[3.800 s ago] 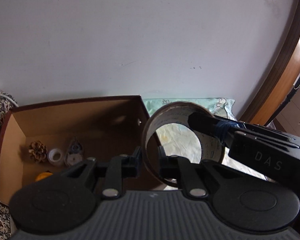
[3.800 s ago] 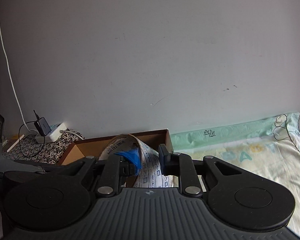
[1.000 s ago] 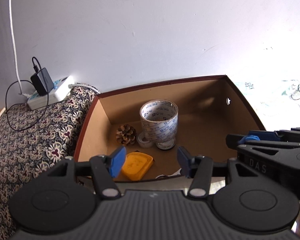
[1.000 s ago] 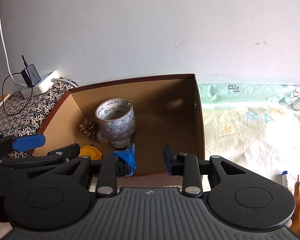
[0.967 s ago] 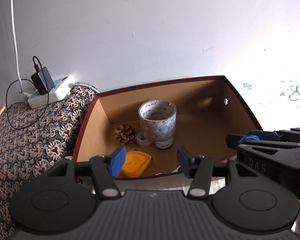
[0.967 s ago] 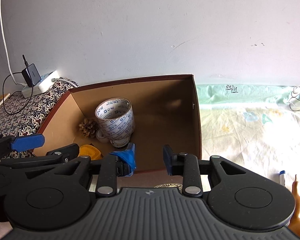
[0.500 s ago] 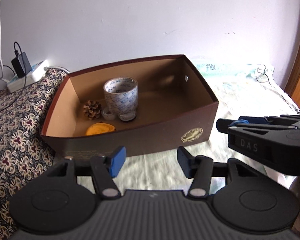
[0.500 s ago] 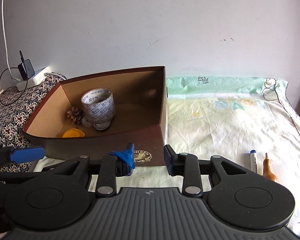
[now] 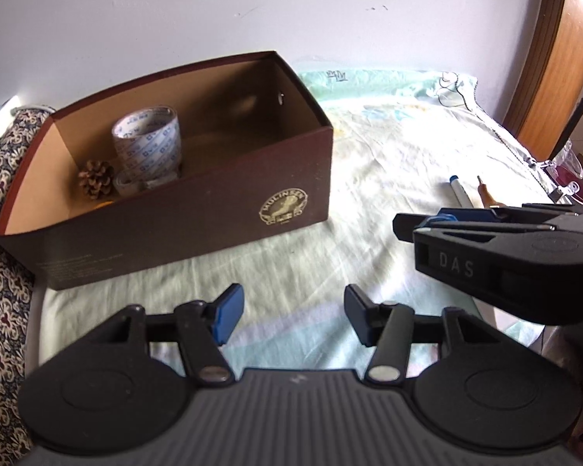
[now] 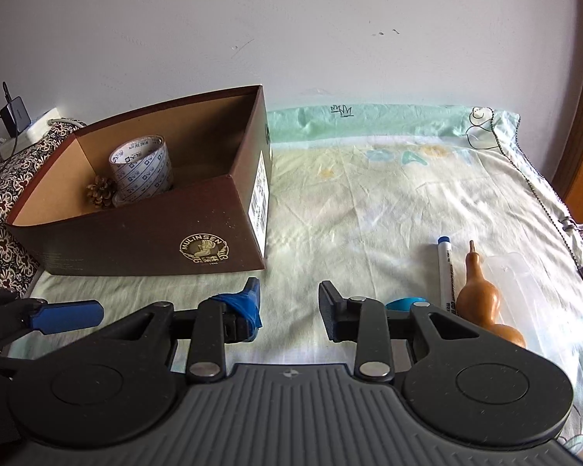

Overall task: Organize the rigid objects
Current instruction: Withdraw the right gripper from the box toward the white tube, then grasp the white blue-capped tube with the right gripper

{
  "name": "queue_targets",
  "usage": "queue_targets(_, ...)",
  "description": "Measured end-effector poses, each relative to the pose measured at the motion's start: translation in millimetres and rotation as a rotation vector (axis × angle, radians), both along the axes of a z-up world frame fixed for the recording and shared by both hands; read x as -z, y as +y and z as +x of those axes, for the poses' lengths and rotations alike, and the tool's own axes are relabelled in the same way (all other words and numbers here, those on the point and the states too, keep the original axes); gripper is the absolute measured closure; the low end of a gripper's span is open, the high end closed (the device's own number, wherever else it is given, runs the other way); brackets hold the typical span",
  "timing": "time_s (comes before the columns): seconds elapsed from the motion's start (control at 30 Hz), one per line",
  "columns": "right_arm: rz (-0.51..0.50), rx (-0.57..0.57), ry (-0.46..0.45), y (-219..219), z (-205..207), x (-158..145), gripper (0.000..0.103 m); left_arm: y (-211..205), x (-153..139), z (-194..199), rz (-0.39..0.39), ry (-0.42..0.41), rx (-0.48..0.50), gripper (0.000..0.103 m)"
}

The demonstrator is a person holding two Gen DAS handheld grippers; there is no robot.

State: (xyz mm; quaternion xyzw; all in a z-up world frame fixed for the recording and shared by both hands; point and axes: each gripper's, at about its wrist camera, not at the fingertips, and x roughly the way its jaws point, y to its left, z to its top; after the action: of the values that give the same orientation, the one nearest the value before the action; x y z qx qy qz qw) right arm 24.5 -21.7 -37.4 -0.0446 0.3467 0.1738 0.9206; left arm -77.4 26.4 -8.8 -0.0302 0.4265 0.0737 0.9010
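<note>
A dark brown cardboard box (image 9: pixel 198 209) (image 10: pixel 144 240) sits on the bed at the left. Inside stand a printed tape roll (image 9: pixel 147 143) (image 10: pixel 140 167), a pine cone (image 9: pixel 96 178) (image 10: pixel 102 190) and a small white tape ring (image 9: pixel 125 185). My left gripper (image 9: pixel 291 310) is open and empty, held above the sheet in front of the box. My right gripper (image 10: pixel 289 303) is open and empty, right of the box. A white marker (image 10: pixel 445 272), a brown gourd (image 10: pixel 482 303) and a blue object (image 10: pixel 404 305) lie on the sheet near its right finger.
A clear plastic container (image 10: pixel 524 291) lies beside the gourd. A flower-patterned cushion (image 10: pixel 0 194) with a power strip and charger (image 10: pixel 23 124) is left of the box. A wooden door frame (image 9: pixel 555 50) stands at the right. The white wall is behind the bed.
Both grippers have pulled back and away from the box, empty. The tape roll, held between both grippers 3.8 s ago, now stands in the box. Marker and gourd came into view.
</note>
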Motion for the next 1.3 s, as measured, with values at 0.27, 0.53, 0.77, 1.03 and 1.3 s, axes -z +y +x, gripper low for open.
queue_targets(0.27, -0.018, 0.033, 0.037, -21.7, -0.2, 9.8, 0.087, -19.9, 13.4, 11.8, -0.024, 0.032, 0.094, 0.047)
queue_targets(0.53, -0.019, 0.064, 0.072, -43.4, 0.6, 17.0, 0.086, -35.1, 21.2, 20.7, -0.037, 0.051, 0.168, 0.047)
queue_targets(0.77, -0.003, 0.093, 0.102, -65.5, 4.7, 18.6, 0.086, -50.7, 26.6, 27.2, -0.043, 0.056, 0.251, 0.046)
queue_targets(1.03, 0.018, 0.119, 0.122, -83.9, 11.9, 19.6, 0.086, -66.3, 32.0, 34.8, -0.073, 0.054, 0.339, 0.046)
queue_targets(1.3, 0.062, 0.126, 0.175, -97.7, 21.0, 23.4, 0.087, -78.2, 38.8, 42.8, -0.093, 0.062, 0.412, 0.045)
